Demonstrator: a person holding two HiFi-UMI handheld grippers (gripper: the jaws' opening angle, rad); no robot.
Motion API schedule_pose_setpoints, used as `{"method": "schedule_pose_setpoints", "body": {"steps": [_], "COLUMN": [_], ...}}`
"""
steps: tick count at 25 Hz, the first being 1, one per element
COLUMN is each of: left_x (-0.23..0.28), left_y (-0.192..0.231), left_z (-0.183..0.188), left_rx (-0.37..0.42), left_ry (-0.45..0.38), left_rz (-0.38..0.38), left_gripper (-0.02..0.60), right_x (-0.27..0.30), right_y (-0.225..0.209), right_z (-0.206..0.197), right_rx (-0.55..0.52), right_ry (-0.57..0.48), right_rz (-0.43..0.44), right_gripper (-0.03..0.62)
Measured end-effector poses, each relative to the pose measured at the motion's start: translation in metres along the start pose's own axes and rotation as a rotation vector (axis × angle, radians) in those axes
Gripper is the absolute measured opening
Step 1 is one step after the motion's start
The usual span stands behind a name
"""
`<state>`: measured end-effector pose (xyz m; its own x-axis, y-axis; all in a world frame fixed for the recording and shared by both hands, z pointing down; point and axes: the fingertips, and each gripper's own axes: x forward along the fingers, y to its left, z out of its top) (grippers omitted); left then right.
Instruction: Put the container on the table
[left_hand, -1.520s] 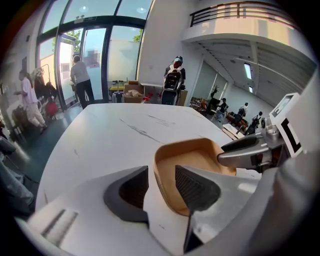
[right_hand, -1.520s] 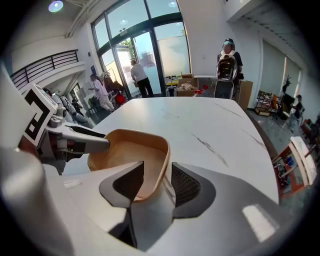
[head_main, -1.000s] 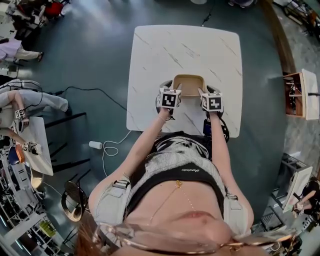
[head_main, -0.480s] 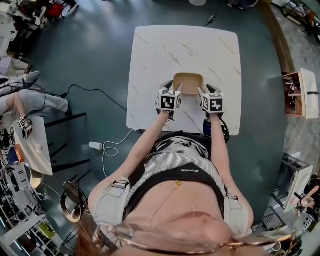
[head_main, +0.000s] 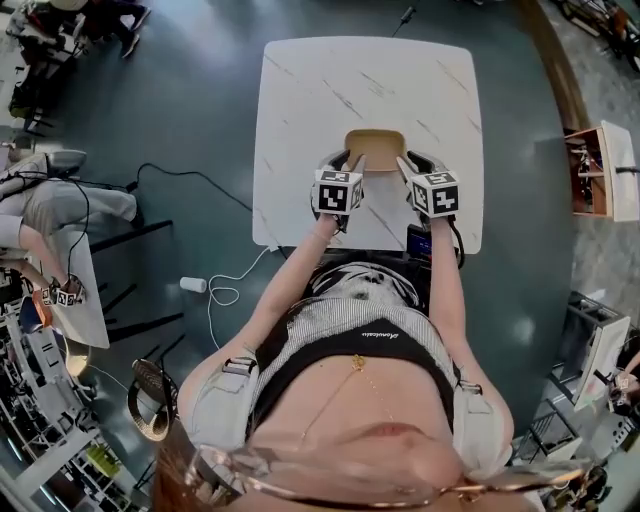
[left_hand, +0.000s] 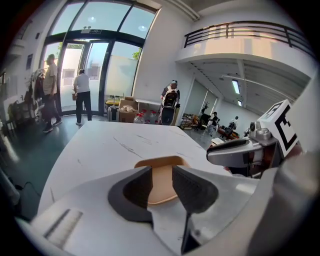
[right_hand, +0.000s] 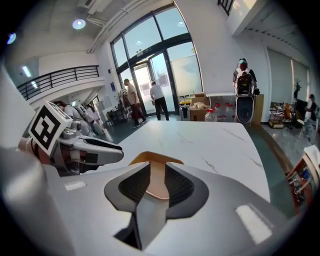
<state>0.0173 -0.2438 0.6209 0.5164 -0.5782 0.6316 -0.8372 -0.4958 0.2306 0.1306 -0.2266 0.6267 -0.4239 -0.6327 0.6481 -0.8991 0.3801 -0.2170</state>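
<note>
A tan, shallow container (head_main: 375, 150) rests on the white marble table (head_main: 330, 90), near its front half. My left gripper (head_main: 346, 162) hovers by the container's near left corner and my right gripper (head_main: 409, 163) by its near right corner. In the left gripper view the jaws (left_hand: 162, 187) stand apart, with the container (left_hand: 161, 162) on the table beyond the gap. In the right gripper view the jaws (right_hand: 157, 182) have just been closing, but a narrow gap remains with nothing between them. The container (right_hand: 152, 159) lies beyond them.
A white cable (head_main: 225, 290) and a small white cup (head_main: 192, 285) lie on the dark floor left of the table. A wooden shelf (head_main: 590, 185) stands at the right, another white table (head_main: 85, 290) at the left. People stand by the glass doors (left_hand: 82, 95).
Both grippers have lifted and drawn back a little from the container's sides toward its near corners. The container stays on the table.
</note>
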Motion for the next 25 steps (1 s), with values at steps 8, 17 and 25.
{"method": "schedule_pose_setpoints", "body": {"steps": [8,17,25], "left_x": [-0.022,-0.043,-0.065], "left_y": [-0.02,-0.029,-0.039], "left_z": [0.021,0.048,0.066], "left_rx": [0.03,0.044,0.052], "left_ry": [-0.098,-0.196,-0.256], "left_rz": [-0.016,-0.024,-0.036], "left_gripper": [0.0,0.0,0.0], "right_x": [-0.029,-0.039,-0.063], "right_y": [0.029,0.044,0.058], "right_z": [0.036,0.047,0.069], "right_rx": [-0.131,-0.185,-0.222], "right_ry": [-0.159,-0.206,-0.292], "right_rz": [0.117,0.119,0.152], "right_gripper": [0.025,0.026,0.026]}}
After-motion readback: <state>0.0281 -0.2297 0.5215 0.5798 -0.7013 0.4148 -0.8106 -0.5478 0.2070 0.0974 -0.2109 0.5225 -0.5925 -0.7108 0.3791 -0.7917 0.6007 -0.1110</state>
